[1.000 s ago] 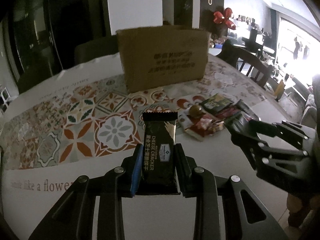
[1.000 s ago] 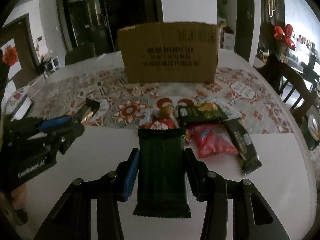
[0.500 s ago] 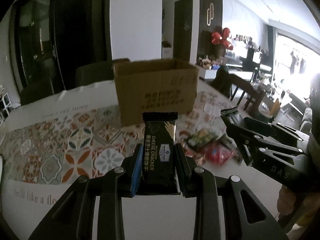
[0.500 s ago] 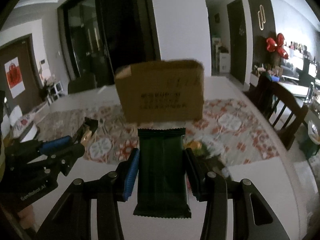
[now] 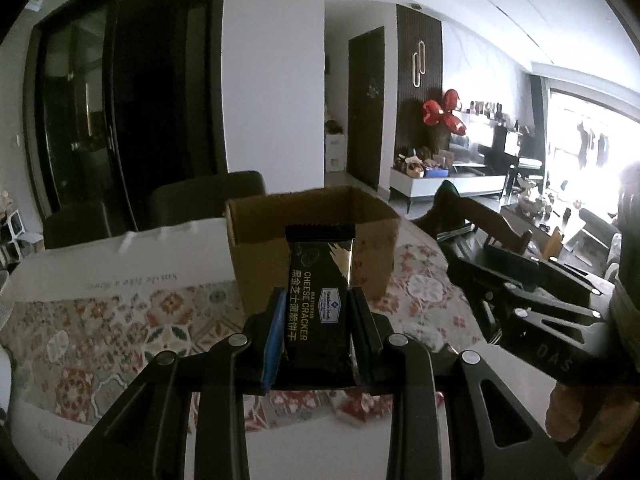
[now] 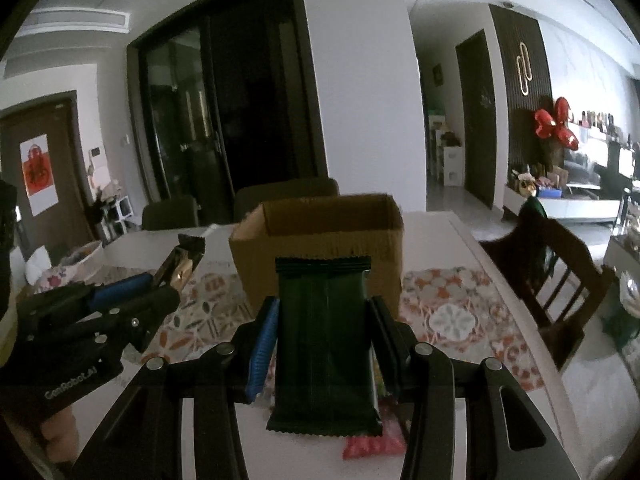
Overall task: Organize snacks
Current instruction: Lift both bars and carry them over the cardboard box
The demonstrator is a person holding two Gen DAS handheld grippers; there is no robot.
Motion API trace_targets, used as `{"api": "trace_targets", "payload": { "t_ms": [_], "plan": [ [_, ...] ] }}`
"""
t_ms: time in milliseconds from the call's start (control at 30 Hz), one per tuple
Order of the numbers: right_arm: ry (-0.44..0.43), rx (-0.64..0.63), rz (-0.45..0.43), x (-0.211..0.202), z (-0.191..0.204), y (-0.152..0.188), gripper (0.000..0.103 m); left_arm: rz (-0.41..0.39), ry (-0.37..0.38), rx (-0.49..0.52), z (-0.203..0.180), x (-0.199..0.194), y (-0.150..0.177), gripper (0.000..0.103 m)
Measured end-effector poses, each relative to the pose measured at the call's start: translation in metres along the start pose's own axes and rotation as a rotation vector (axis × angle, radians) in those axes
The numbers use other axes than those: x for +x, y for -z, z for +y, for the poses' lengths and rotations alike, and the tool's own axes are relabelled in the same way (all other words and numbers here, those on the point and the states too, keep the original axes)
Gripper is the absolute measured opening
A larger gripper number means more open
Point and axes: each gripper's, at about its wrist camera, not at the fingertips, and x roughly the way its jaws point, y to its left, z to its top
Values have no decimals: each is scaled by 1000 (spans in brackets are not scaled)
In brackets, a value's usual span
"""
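Item, two snacks in transit: left gripper clamped on a black cheese-cracker packet, right gripper on a dark green packet, both now raised from tabletop level toward the open cardboard box, presumably for dropping in.

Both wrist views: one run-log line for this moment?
left tool: shut on cheese cracker pack | right tool: shut on green pack | cardboard box: open, ahead, on table
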Motion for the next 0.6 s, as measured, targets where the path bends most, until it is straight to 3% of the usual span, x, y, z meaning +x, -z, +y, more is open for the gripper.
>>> {"api": "trace_targets", "payload": {
  "t_ms": [267,600],
  "plan": [
    [-11,-21,-45,19,-3,-34,46,-23,-14,4,9,19,-31,31],
    [-30,-33,-31,63,-12,-78,46,-27,-37,5,21,55,-73,31]
  ]
}}
